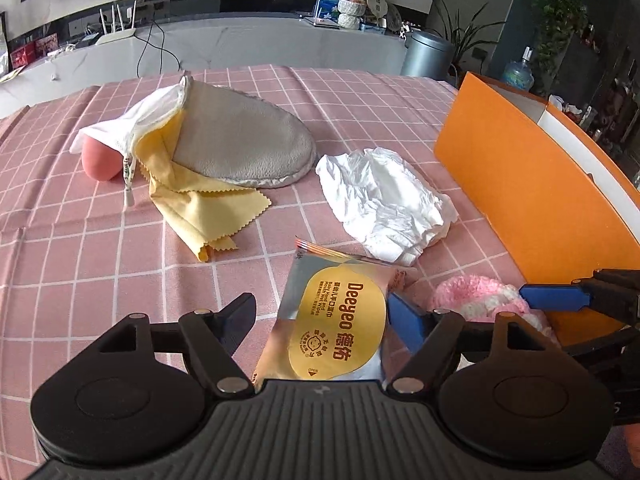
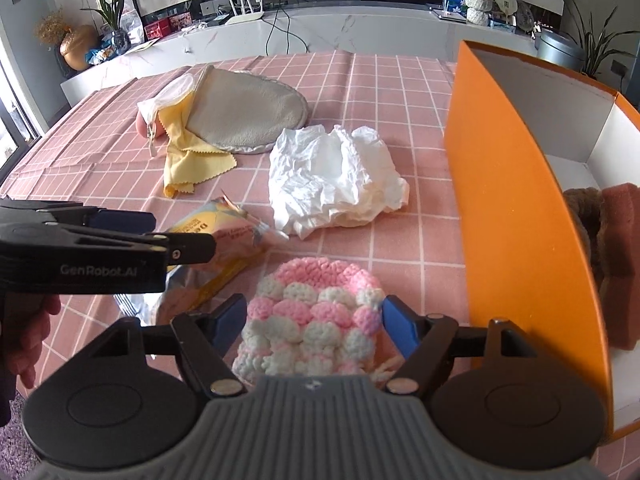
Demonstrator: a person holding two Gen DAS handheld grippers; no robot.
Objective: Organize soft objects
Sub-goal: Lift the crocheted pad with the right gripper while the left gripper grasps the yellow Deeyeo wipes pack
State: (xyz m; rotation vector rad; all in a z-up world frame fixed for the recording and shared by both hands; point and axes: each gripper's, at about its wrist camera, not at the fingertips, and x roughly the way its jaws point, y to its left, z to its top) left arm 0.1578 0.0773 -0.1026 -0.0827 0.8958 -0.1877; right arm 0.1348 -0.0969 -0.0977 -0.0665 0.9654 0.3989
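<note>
My left gripper (image 1: 322,316) is open around a silver and gold wet-wipes packet (image 1: 332,328), which lies flat on the pink checked tablecloth (image 1: 80,264). Its left finger stands clear of the packet. A pink and white crochet piece (image 2: 312,312) rests on the cloth between the fingers of my right gripper (image 2: 314,314). That gripper is open, its blue pads (image 2: 396,322) close at the yarn's sides without squeezing it. Just to the right stands the orange box (image 2: 512,200), holding a brown plush (image 2: 584,220) and a reddish sponge (image 2: 620,264).
A crumpled white sheet (image 1: 384,204) lies mid-table. Farther back, a grey mitt (image 1: 240,136), a yellow cloth (image 1: 200,204), a white drawstring bag (image 1: 132,124) and a pink egg-shaped sponge (image 1: 100,160) sit in a heap. A white counter (image 1: 260,44) runs behind the table.
</note>
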